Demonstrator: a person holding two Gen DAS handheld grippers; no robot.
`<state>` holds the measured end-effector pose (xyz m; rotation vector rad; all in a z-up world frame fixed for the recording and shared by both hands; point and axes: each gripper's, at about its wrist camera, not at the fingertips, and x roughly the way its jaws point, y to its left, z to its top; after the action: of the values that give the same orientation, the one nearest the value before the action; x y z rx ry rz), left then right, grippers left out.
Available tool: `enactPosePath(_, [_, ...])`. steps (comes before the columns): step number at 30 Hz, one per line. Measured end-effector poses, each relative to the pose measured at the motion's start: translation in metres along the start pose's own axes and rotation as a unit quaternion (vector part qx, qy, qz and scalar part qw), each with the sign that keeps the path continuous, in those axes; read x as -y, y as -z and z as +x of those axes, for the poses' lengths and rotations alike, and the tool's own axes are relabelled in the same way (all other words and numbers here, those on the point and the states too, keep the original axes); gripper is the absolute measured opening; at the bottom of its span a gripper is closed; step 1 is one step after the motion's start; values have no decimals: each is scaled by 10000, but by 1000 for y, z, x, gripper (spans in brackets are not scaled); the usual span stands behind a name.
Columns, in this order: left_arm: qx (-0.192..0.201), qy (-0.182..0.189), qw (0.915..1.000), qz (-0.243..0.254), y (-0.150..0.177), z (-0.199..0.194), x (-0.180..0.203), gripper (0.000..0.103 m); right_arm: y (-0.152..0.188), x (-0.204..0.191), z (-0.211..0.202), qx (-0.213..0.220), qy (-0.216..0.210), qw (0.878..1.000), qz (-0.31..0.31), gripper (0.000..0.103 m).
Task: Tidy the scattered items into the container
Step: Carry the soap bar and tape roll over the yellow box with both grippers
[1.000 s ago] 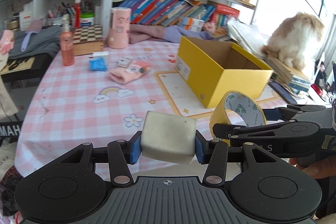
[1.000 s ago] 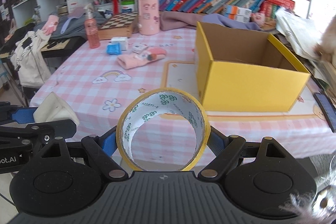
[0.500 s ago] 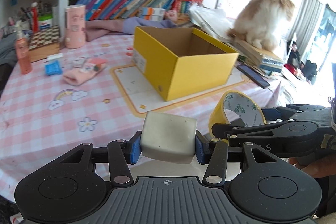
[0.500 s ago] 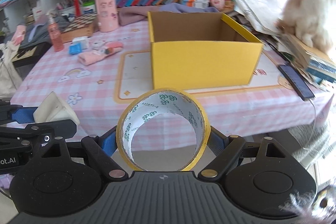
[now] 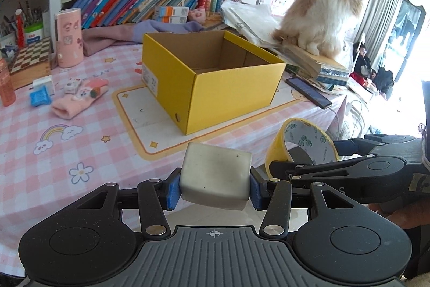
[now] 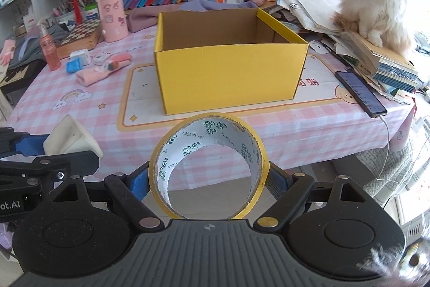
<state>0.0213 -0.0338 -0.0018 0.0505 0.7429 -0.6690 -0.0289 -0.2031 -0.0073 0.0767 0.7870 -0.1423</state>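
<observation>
An open yellow cardboard box point(image 5: 225, 96) point(image 6: 231, 77) stands on the pink checked tablecloth; what shows of its inside is empty. My left gripper point(image 5: 214, 188) is shut on a white block eraser point(image 5: 215, 176), held off the near table edge in front of the box. The eraser also shows in the right wrist view point(image 6: 71, 140). My right gripper point(image 6: 208, 183) is shut on a yellow tape roll point(image 6: 208, 166), beside the left one, also short of the table. The tape roll shows in the left wrist view too point(image 5: 303, 144).
A pink sock point(image 5: 80, 96), blue clip point(image 5: 39, 98) and small white items lie left of the box. A pink cup point(image 5: 68, 37), chessboard point(image 5: 32, 55) and orange bottle point(image 6: 49, 47) stand behind. A phone point(image 6: 360, 93) lies right; a cat point(image 5: 322, 15) sits on stacked books.
Both grippers have swung right and come nearer the yellow box, which now sits centred ahead. Their holds on the eraser and the tape roll are unchanged.
</observation>
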Motion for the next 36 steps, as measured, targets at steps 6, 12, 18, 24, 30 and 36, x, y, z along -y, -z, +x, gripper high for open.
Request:
enactPosePath(6, [8, -104, 9999, 12, -11, 9, 5, 49, -11, 10, 9, 18, -96, 10000, -5, 84])
enactPosePath(12, [75, -207, 9997, 73, -27, 18, 10, 49, -27, 23, 19, 81, -174, 9998, 19, 84])
enactPosePath(18, [172, -200, 9996, 115, -48, 30, 16, 49, -42, 45, 30, 135, -139, 9997, 154, 84])
enactPosePath(24, [373, -100, 9992, 128, -74, 41, 26, 49, -62, 68, 36, 329, -60, 9993, 193, 84])
enactPosePath(30, [710, -32, 9974, 131, -105, 48, 32, 49, -90, 81, 33, 782, -82, 9969, -53, 84])
enactPosePath(36, [966, -216, 9947, 279, -132, 61, 37, 49, -123, 96, 36, 1177, -186, 9927, -170, 84])
